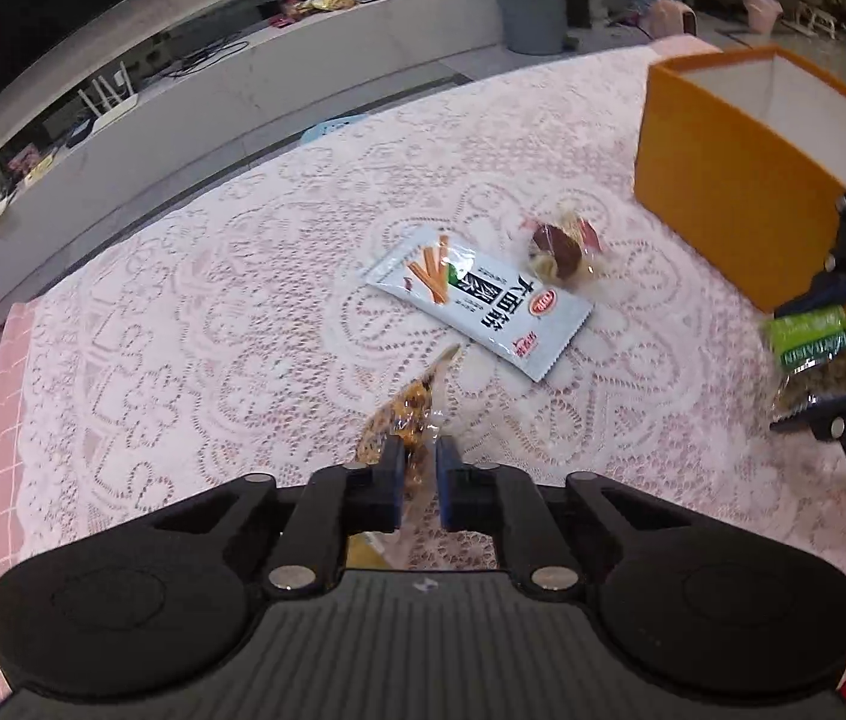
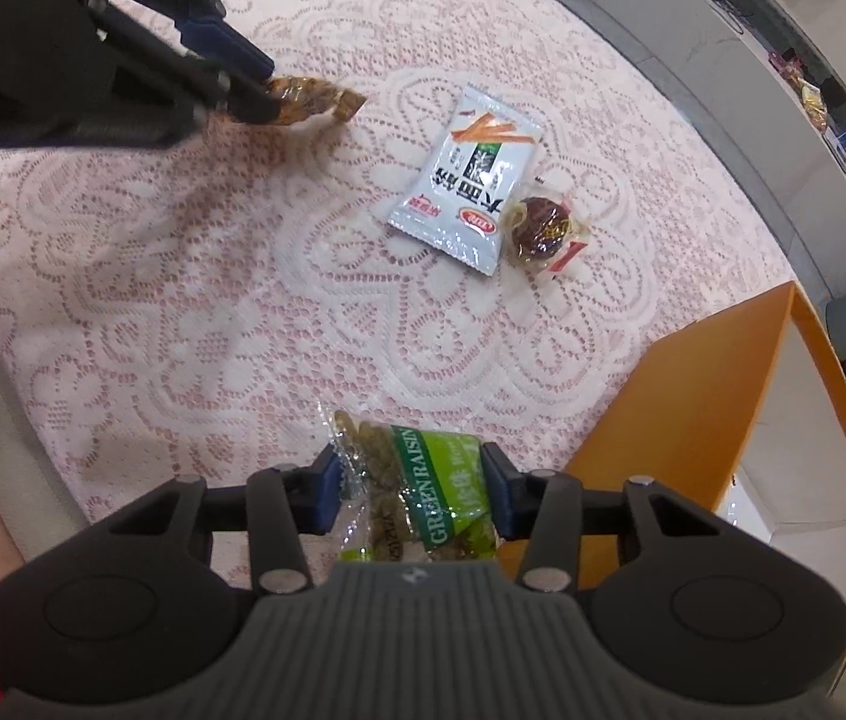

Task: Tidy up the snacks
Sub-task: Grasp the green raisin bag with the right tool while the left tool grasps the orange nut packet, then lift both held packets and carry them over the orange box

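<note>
Nearest in the right wrist view, the right gripper (image 2: 411,495) is clamped across a green raisin packet (image 2: 423,492), one pad on each side, the packet clear of the lace cloth (image 2: 183,300) covering the desk. The left gripper (image 1: 420,474) is closed tight on the end of a small amber-wrapped snack (image 1: 402,411), which hangs forward from the pads and appears lifted off the cloth. Judged step: both hands have a snack in hand and the carry to the container is under way. Further out, two items lie untouched mid-desk and touching each other: a white noodle-snack sachet (image 1: 477,300) and a clear-wrapped dark round sweet (image 1: 561,252). Beyond them to the right stands the open orange box (image 1: 723,180), its interior white; no contents can be seen. The next move calls for bringing each gripper over the box rim and releasing above the opening, the right hand being much nearer. The thin hold on the amber wrapper could slip.
</note>
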Demonstrator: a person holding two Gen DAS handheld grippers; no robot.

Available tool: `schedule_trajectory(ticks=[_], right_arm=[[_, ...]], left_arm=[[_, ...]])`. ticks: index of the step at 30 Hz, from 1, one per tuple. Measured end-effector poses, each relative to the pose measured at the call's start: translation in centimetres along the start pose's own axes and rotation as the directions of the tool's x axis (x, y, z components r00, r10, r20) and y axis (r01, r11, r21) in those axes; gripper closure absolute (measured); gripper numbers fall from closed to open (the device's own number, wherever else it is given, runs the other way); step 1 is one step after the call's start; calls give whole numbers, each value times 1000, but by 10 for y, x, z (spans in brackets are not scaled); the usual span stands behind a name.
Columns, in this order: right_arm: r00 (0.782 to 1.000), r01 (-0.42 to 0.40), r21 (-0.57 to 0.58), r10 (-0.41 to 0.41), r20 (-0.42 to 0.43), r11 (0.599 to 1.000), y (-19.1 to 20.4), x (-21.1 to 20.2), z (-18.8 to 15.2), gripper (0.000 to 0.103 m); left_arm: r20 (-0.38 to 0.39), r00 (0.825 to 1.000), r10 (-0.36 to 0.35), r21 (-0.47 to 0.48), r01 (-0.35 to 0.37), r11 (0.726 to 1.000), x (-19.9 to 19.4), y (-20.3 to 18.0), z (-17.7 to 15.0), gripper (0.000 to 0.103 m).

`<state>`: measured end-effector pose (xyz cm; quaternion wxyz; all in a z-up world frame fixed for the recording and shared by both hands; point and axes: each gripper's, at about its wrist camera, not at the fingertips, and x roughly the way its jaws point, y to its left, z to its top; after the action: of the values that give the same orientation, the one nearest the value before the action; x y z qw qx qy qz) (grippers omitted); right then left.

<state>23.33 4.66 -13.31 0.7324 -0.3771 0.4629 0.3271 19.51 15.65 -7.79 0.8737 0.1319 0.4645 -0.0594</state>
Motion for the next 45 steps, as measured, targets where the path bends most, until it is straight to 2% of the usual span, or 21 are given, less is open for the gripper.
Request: schedule_trajectory(ticks=[4,5,6,10,12,13,15,16,20,24,28,32,37,41,43,45], right_arm=[[1000,0,3,0,16,1000,2,-9,-2,58],[1000,-3,6,3,20,1000,2,-11,-3,58],[1000,-6,10,5,25,1000,2,-12,-3,58],[999,-26,52,24,42,998,-3,-11,1,58],[998,-42,82,38,48,996,-7,-8,3,58],[998,-54,96,49,50,994,-9,-6,5,58],[996,-80,122,74,56,989,-11,-1,7,58],[994,-95,133,88,58,987,-12,1,8,58],[990,-140,163,132,59,977,-14,12,12,58],[985,-172,171,165,53,970,-14,21,15,57],[983,-183,176,176,55,967,-13,27,16,57],[981,-195,176,188,56,965,-14,32,15,57],[977,-211,176,204,55,962,-14,37,13,57],[978,-206,155,200,55,966,-11,37,13,57],[980,-197,148,190,56,969,-10,36,13,58],[983,-181,145,173,65,973,-9,33,12,58]], left_arm=[[-21,1000,-20,13,20,1000,-2,-1,-4,94],[-27,999,-32,26,33,999,-2,-3,-5,91],[-28,999,-35,36,36,999,-2,-4,-6,82],[-27,998,-57,54,58,997,0,-1,-10,68],[-38,997,-69,94,72,993,2,-3,-12,51],[-36,997,-63,115,67,991,3,-5,-13,45],[-36,997,-66,153,71,986,6,-8,-16,26],[-47,996,-79,170,86,982,9,-10,-17,24],[-59,992,-110,225,120,967,17,-14,-20,19],[-122,973,-197,201,219,955,29,-13,-20,16],[-148,975,-166,167,190,967,43,-12,-21,16],[-152,972,-178,127,198,972,54,-12,-23,9],[-142,968,-208,62,219,974,57,-8,-22,8],[-144,968,-205,36,212,977,56,-8,-20,17],[-144,968,-204,40,211,977,54,-11,-20,25],[-141,973,-181,47,189,981,51,-15,-20,26]])
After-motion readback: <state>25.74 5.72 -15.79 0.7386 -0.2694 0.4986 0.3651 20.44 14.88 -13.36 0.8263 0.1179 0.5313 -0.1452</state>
